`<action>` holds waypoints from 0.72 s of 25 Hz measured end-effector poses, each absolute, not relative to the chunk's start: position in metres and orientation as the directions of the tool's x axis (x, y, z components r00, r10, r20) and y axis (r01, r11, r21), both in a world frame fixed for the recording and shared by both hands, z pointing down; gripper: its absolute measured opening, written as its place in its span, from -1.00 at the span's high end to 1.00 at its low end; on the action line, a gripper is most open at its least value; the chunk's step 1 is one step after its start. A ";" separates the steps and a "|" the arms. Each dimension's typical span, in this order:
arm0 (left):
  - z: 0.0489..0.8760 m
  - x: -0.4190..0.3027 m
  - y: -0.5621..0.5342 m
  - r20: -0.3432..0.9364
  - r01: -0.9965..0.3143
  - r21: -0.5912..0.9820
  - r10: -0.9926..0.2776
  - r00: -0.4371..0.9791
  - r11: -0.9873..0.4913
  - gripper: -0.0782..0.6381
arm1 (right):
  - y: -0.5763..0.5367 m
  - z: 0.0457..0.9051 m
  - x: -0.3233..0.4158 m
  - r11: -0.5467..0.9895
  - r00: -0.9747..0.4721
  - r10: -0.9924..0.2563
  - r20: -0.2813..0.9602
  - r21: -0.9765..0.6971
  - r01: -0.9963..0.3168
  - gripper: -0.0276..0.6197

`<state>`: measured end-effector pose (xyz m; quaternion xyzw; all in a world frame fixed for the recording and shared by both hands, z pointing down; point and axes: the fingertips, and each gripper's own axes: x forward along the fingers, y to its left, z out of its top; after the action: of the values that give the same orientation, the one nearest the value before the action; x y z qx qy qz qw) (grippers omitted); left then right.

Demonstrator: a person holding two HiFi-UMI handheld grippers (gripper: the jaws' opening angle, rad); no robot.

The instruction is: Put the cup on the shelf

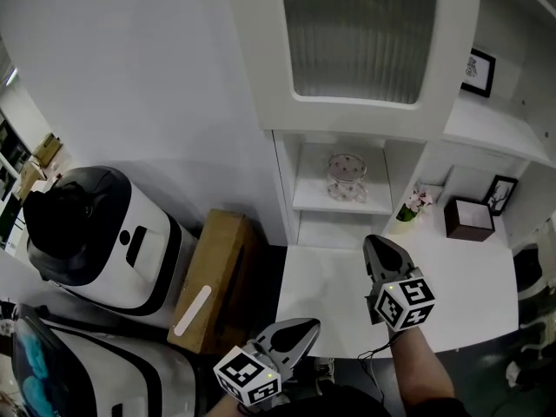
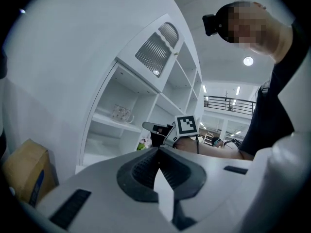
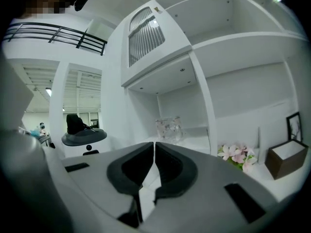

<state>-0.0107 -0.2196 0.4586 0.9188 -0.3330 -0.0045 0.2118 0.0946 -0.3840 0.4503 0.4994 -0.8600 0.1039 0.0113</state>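
A clear glass cup [image 1: 347, 177] with small pink flowers stands upright on the low shelf [image 1: 308, 201] of the white cabinet; the same cup [image 2: 120, 113] shows far off in the left gripper view, and the cup [image 3: 168, 128] sits just beyond the jaws in the right gripper view. My right gripper [image 1: 379, 246] is shut and empty above the white counter [image 1: 330, 302], well in front of the cup. My left gripper [image 1: 307, 328] is shut and empty too, held low off the counter's front left corner.
A small pot of pink flowers [image 1: 413, 205] and a dark brown box [image 1: 469, 218] stand on the counter to the right of the shelf. Framed pictures [image 1: 499, 193] lean at the back. A cardboard box [image 1: 213, 278] and a white machine [image 1: 104, 237] sit left of the cabinet.
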 end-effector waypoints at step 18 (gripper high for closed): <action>0.446 -0.050 -0.134 0.107 -0.548 0.378 -0.553 0.826 -0.746 0.77 | -0.252 0.430 0.055 0.466 -0.487 -0.867 0.103 -0.178 -0.867 0.89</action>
<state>-0.0499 -0.1337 0.4464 0.9343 -0.2945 -0.0058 0.2007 0.0551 -0.2518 0.4303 0.5064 -0.8561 0.1033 -0.0011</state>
